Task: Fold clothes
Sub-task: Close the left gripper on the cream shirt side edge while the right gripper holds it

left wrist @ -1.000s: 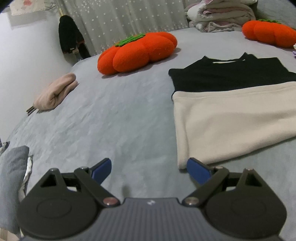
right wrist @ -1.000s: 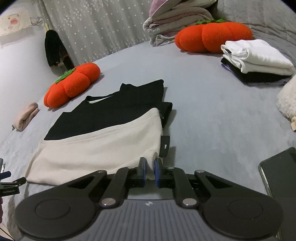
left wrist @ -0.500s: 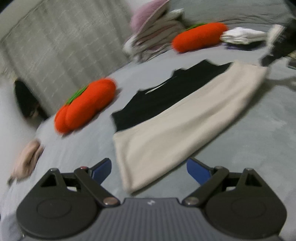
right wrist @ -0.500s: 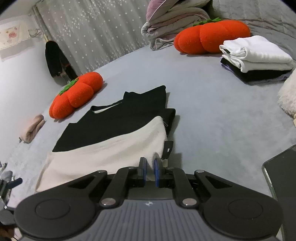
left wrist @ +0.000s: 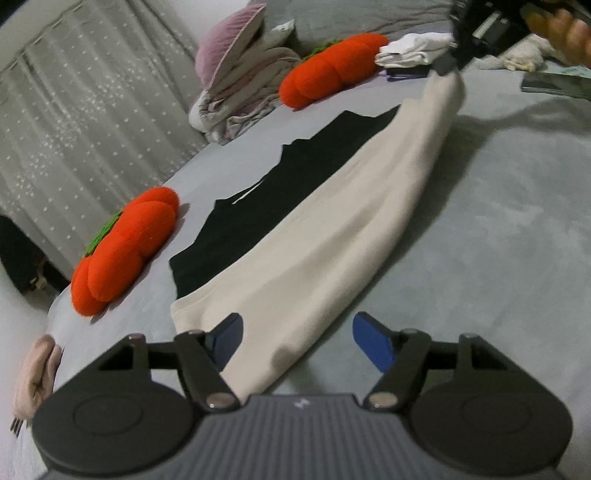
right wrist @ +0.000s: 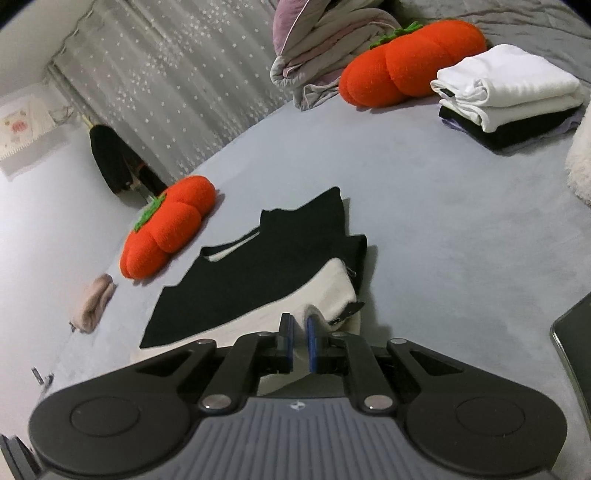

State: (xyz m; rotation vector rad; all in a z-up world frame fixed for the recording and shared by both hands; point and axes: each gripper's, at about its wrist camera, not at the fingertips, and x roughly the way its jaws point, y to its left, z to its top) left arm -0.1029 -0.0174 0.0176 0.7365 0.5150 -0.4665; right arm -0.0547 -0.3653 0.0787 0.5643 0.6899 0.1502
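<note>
A garment with a black top (left wrist: 280, 192) and a cream lower half (left wrist: 332, 229) lies flat on the grey bed (left wrist: 498, 240). Its near cream corner sits between the fingers of my left gripper (left wrist: 297, 325). Those jaws are closing, and the pads stand apart from the cloth. My right gripper (right wrist: 300, 325) is shut on the other cream corner (right wrist: 332, 291) and holds it a little off the bed. In the left wrist view the right gripper (left wrist: 448, 62) shows at the top right, with a hand (left wrist: 569, 26) behind it.
Two orange pumpkin cushions (right wrist: 170, 225) (right wrist: 410, 62) lie on the bed. Folded white and dark clothes (right wrist: 506, 88) are stacked at the far right, beside a heap of bedding (right wrist: 314, 44). A pink roll (right wrist: 94, 302) lies left, and a phone (right wrist: 576, 354) at the right edge.
The left gripper has swung and rolled toward the garment; the cream corner now lies between its jaws, which have narrowed. The right gripper has risen slightly, still gripping its corner.
</note>
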